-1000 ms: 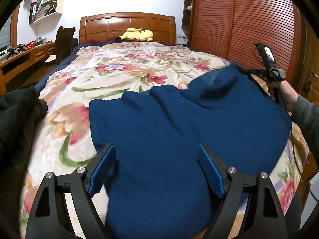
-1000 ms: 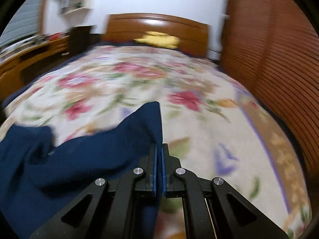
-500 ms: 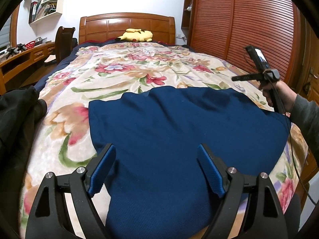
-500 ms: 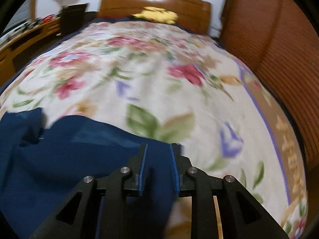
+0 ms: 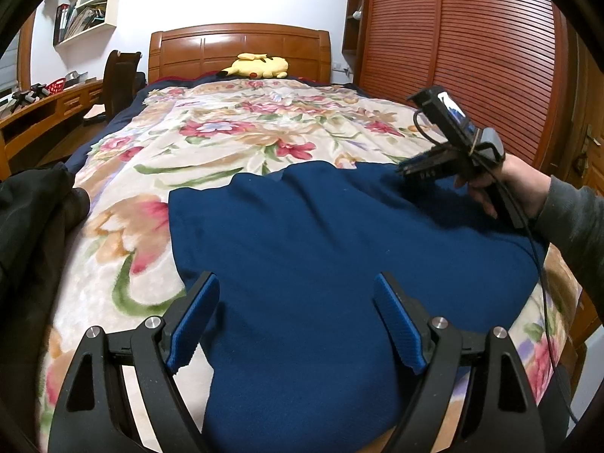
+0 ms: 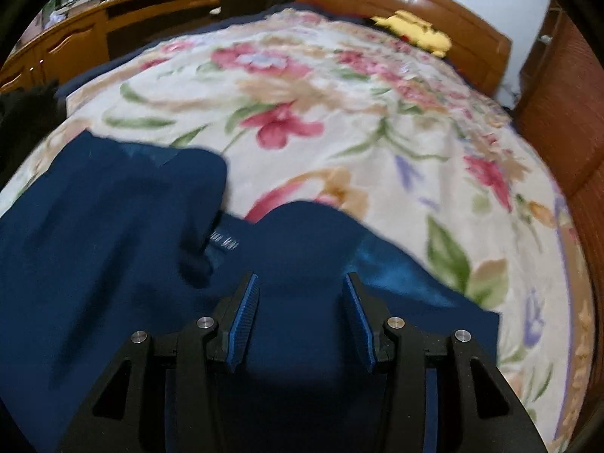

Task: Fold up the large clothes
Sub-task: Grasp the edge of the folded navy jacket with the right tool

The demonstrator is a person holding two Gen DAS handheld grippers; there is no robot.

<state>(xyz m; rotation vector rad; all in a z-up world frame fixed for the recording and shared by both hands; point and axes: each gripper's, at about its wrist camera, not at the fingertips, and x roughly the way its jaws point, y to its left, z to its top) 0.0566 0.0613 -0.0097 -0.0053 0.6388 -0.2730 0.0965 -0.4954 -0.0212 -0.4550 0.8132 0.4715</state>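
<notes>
A large navy blue garment (image 5: 332, 264) lies spread flat on the floral bedspread (image 5: 234, 139) at the near end of the bed. My left gripper (image 5: 298, 317) is open and empty, hovering over the garment's near edge. My right gripper (image 6: 300, 321) is open and empty just above the garment's far right part; it also shows in the left wrist view (image 5: 411, 168), held by a hand. In the right wrist view the garment (image 6: 113, 249) shows a neck opening with a small label (image 6: 224, 243).
A yellow plush toy (image 5: 258, 66) lies by the wooden headboard (image 5: 238, 47). Dark clothing (image 5: 26, 219) is piled at the bed's left edge. A wooden desk (image 5: 45, 113) and chair (image 5: 119, 79) stand left. A slatted wardrobe (image 5: 472, 56) lines the right.
My right gripper laid down the garment part it held raised, opened, and swung left over the cloth. The garment now lies flat. My left gripper has not moved.
</notes>
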